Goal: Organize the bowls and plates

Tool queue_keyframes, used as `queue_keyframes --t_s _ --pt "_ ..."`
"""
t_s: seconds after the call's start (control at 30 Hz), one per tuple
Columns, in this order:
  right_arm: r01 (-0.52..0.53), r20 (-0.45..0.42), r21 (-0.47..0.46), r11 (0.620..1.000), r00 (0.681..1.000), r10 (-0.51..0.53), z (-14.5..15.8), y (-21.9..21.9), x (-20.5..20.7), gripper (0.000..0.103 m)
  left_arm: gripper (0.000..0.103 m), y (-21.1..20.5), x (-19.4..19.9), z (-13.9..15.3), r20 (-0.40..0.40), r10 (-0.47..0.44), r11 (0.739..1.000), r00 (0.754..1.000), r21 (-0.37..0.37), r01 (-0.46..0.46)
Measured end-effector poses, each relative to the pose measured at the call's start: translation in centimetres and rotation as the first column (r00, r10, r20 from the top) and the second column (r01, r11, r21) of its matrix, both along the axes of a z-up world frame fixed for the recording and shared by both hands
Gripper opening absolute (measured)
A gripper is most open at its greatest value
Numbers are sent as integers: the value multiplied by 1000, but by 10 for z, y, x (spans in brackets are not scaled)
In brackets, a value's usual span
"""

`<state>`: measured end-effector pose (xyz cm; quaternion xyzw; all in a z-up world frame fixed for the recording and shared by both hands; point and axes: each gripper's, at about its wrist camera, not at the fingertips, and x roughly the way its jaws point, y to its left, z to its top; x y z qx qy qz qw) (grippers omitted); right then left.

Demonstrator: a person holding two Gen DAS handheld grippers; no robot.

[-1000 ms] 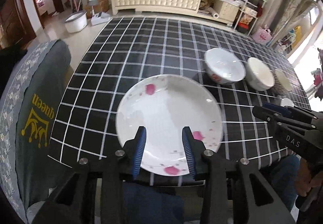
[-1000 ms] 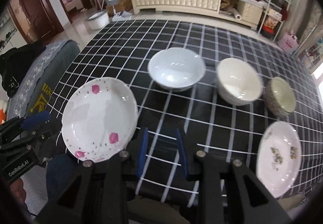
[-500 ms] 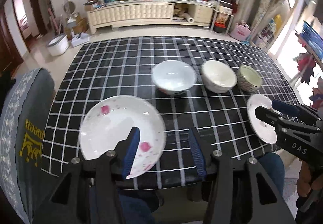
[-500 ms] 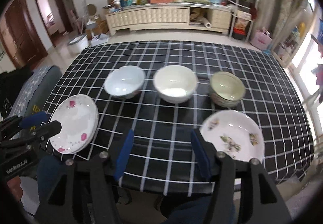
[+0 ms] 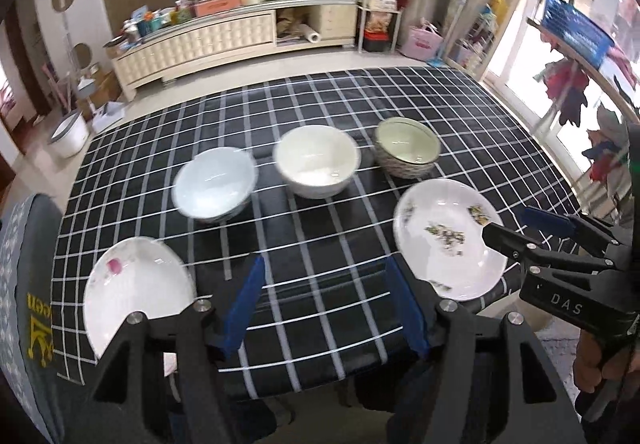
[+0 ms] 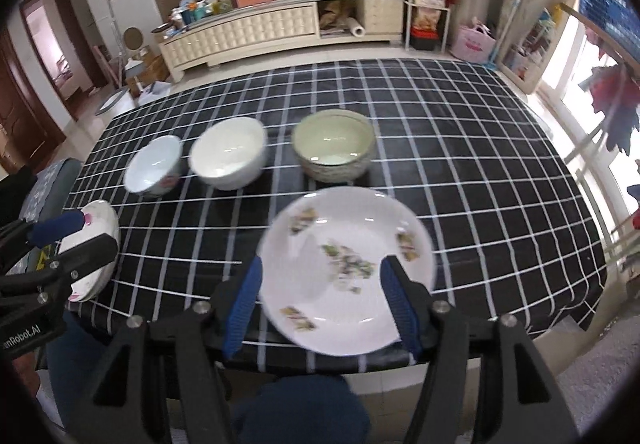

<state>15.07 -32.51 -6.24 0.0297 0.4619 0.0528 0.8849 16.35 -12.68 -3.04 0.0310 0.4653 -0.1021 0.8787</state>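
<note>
On the black checked tablecloth (image 5: pixel 320 256) three bowls stand in a row: a pale blue bowl (image 5: pixel 215 183), a white bowl (image 5: pixel 316 165) and a green-lined patterned bowl (image 5: pixel 407 152). A pink-spotted plate (image 5: pixel 136 296) lies at the front left, a flower-print plate (image 5: pixel 448 240) at the front right. My left gripper (image 5: pixel 324 304) is open and empty above the front edge between the plates. My right gripper (image 6: pixel 324 304) is open and empty, its jaws either side of the flower-print plate (image 6: pixel 344 268), above it.
A grey cushioned chair (image 5: pixel 20 324) stands at the table's left front corner. A long cream sideboard (image 5: pixel 224 39) with clutter lines the far wall. A clothes rack (image 6: pixel 612 91) and window are at the right. A white basin (image 5: pixel 70 131) sits on the floor.
Both grippers have swung right and opened wider. The left has left the pink-spotted plate and now faces the table's middle. The right now faces the flower-print plate.
</note>
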Motion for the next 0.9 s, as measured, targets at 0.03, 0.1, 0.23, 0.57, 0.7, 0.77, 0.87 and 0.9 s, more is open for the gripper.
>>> queue_keyframes --t_s 0.03,0.1,0.23,0.57,0.7,0.77,0.87,0.9 --pt "6 0 5 1000 1000 -6 -1 -7 1 66 61 -9 3 -2 -5 -10 1000 1000 5 10" --pt "21 -6 14 1000 1000 -21 -6 -22 5 66 61 -24 8 -6 -13 -30 999 999 15 31" --pt "64 -30 41 997 998 -63 -20 -48 10 66 61 -50 20 -22 -54 -61 998 997 31 63" --pt "109 -104 48 993 989 -104 -58 -86 27 66 61 -89 47 -70 -147 -59 996 987 55 68" --pt "109 -120 50 993 987 -103 -73 -92 32 66 61 -96 56 -91 -193 -46 997 980 57 58" --pt "100 -130 58 993 987 -92 -79 -93 34 66 61 -100 59 -99 -203 -46 996 978 68 61" --pt "103 -140 63 993 986 -93 -86 -95 37 66 61 -103 62 -110 -219 -45 995 975 77 64" --pt "105 -145 64 992 985 -95 -88 -95 37 66 61 -104 64 -113 -228 -43 995 973 77 62"
